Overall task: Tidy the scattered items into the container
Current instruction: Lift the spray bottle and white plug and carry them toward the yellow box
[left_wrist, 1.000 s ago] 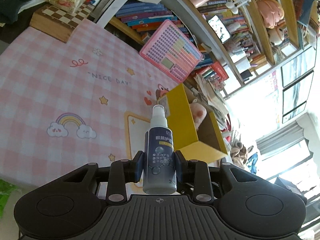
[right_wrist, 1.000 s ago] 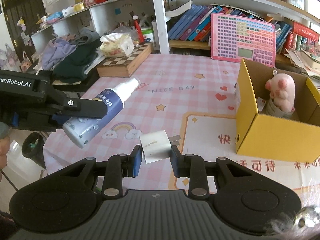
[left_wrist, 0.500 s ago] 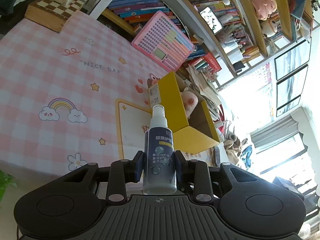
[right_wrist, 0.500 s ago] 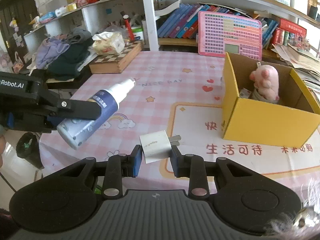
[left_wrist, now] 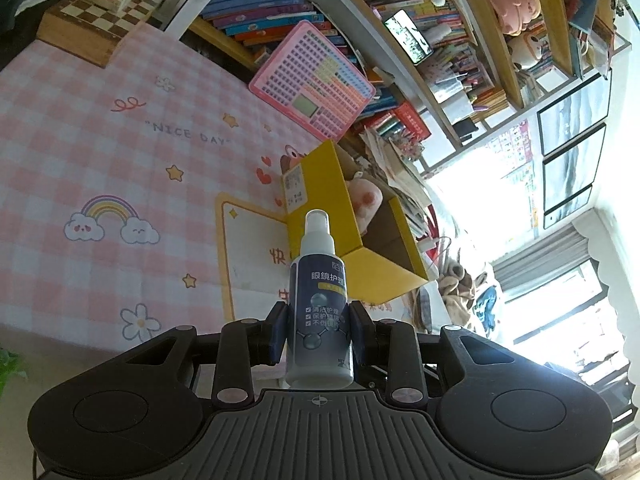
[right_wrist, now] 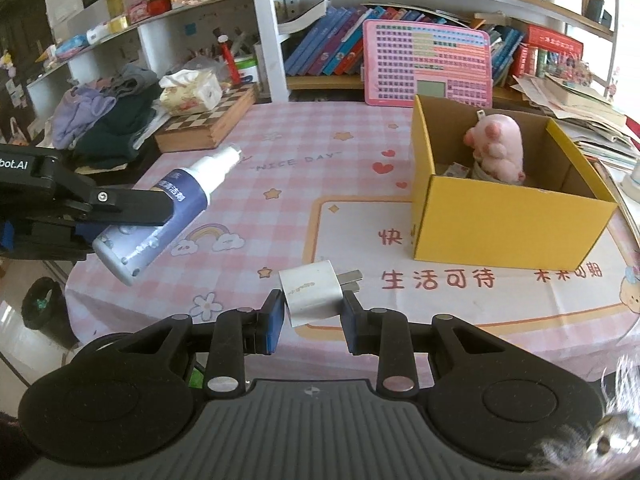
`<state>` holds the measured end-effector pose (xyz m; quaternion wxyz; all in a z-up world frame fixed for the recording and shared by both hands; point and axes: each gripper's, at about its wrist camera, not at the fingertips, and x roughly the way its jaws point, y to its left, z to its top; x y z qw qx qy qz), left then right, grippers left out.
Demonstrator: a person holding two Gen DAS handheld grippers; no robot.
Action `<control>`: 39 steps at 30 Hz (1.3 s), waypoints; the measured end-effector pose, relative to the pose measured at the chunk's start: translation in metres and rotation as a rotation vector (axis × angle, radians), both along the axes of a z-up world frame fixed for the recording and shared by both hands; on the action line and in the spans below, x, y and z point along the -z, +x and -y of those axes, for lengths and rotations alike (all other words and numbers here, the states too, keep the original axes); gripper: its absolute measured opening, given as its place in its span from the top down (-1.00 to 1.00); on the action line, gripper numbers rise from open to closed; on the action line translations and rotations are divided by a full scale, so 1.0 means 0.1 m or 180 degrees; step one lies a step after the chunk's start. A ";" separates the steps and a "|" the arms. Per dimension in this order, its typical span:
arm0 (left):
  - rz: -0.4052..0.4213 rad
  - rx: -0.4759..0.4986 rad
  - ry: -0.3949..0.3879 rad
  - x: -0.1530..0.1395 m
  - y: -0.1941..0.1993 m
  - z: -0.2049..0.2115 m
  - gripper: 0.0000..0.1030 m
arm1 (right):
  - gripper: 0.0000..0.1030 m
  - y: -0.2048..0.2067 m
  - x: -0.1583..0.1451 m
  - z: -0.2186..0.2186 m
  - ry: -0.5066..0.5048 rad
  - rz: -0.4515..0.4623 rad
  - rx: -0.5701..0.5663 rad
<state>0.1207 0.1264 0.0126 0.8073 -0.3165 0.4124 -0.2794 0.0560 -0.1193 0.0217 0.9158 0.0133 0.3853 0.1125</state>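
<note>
Above a pink checked worktop (right_wrist: 320, 152), the left claw (left_wrist: 318, 334) grips a spray bottle (left_wrist: 320, 312) and the right claw (right_wrist: 312, 318) pinches a white charger plug (right_wrist: 312, 294), both apparently bound for the open yellow box (right_wrist: 508, 224) nearby.

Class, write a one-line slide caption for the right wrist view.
Right gripper carries a charger plug toward the yellow box.

A table with a pink checked cloth (right_wrist: 320, 152) carries a yellow box (right_wrist: 508, 228); left of it, a chessboard (right_wrist: 208, 120).
</note>
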 end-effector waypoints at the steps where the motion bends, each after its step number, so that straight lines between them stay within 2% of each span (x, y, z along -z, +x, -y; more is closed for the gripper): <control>1: 0.0007 0.0009 -0.0004 0.00 0.00 0.01 0.40 | 0.45 -0.01 0.00 0.01 0.0000 0.0003 0.0015; 9: -0.0030 0.0149 -0.0036 0.02 0.05 0.17 0.40 | 0.45 -0.10 0.00 0.12 -0.0045 0.0013 0.0155; 26: -0.0190 0.0830 -0.0069 0.16 0.17 0.88 0.40 | 0.45 -0.31 0.03 0.67 -0.0062 -0.0060 0.0767; 39: -0.0206 0.1118 -0.0068 0.16 0.38 1.41 0.40 | 0.45 -0.20 0.07 1.07 -0.0046 -0.0138 0.0976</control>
